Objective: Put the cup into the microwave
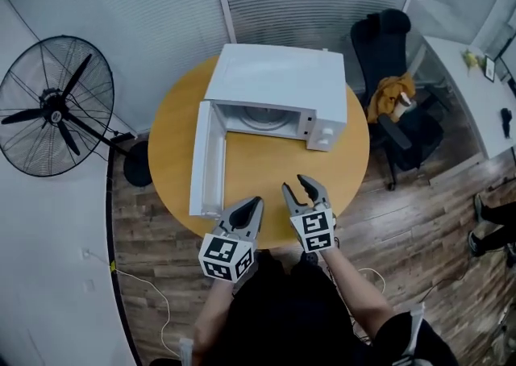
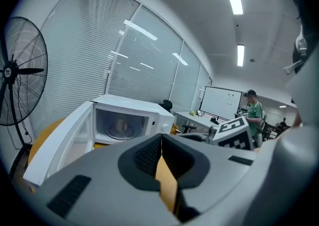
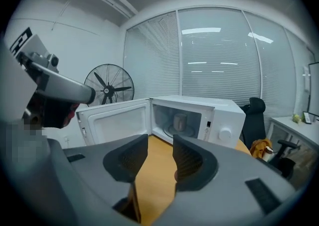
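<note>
A white microwave (image 1: pixel 278 86) stands at the back of the round yellow table (image 1: pixel 266 167), its door (image 1: pixel 205 159) swung wide open to the left. A pale cup (image 3: pixel 180 121) sits upright on the turntable inside; the left gripper view also shows the cup (image 2: pixel 119 126) there. Both grippers hover over the table's near edge, apart from the microwave. My left gripper (image 1: pixel 253 205) is shut, its tips (image 2: pixel 160 138) meeting with nothing between them. My right gripper (image 1: pixel 296 186) is open and empty, and yellow table shows through its gap (image 3: pixel 160 143).
A black standing fan (image 1: pixel 52 106) is at the left. A black office chair (image 1: pixel 387 50) with an orange bundle stands behind the table on the right, beside a white desk (image 1: pixel 472 90). A person in green (image 2: pixel 253 111) stands far off near a whiteboard.
</note>
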`<state>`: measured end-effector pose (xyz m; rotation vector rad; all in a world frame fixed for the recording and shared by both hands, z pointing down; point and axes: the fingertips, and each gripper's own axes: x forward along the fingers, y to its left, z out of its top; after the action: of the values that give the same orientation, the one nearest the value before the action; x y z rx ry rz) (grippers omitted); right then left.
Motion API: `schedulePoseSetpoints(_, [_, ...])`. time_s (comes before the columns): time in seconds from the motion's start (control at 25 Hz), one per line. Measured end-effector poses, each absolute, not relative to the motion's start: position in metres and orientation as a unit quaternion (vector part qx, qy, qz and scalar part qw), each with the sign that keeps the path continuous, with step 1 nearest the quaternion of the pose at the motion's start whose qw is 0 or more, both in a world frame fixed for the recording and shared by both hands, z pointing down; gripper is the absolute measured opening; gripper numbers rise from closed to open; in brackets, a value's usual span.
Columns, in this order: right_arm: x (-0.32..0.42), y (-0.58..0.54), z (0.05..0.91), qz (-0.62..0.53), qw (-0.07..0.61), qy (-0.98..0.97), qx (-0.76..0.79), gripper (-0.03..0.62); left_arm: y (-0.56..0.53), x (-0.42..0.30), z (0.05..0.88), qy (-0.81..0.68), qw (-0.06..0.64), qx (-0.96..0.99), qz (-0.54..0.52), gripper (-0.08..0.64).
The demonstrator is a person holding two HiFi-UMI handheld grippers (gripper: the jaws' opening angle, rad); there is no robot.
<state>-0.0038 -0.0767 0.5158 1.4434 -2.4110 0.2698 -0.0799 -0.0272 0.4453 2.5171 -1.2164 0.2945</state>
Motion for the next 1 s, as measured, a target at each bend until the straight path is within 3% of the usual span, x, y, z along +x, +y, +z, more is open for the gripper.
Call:
schedulePoseSetpoints(0.12, [0.008, -0.062, 0.491, 0.097, 0.139, -0.853, 0.494, 0.111, -0.024, -0.070, 0.440, -0.439, 0.165, 0.878, 0.099, -0.003])
schedulePoseSetpoints(0.28, [0.020, -0.044, 0.458, 0.092, 0.114, -0.870, 0.471, 0.110, -0.019, -0.058, 0.433, -0.462, 0.165, 0.867, 0.088, -0.003])
schedulePoseSetpoints(0.56, [0.044, -0.016, 0.424, 0.092, 0.090, -0.899, 0.419, 0.036, -0.005, -0.029, 0.429, -0.486, 0.163, 0.855, 0.079, -0.003])
schedulePoseSetpoints(1.0, [0.072, 0.010, 0.420, 0.105, 0.073, -0.911, 0.391, 0.009, 0.017, 0.006, 0.433, -0.492, 0.165, 0.851, 0.080, -0.003])
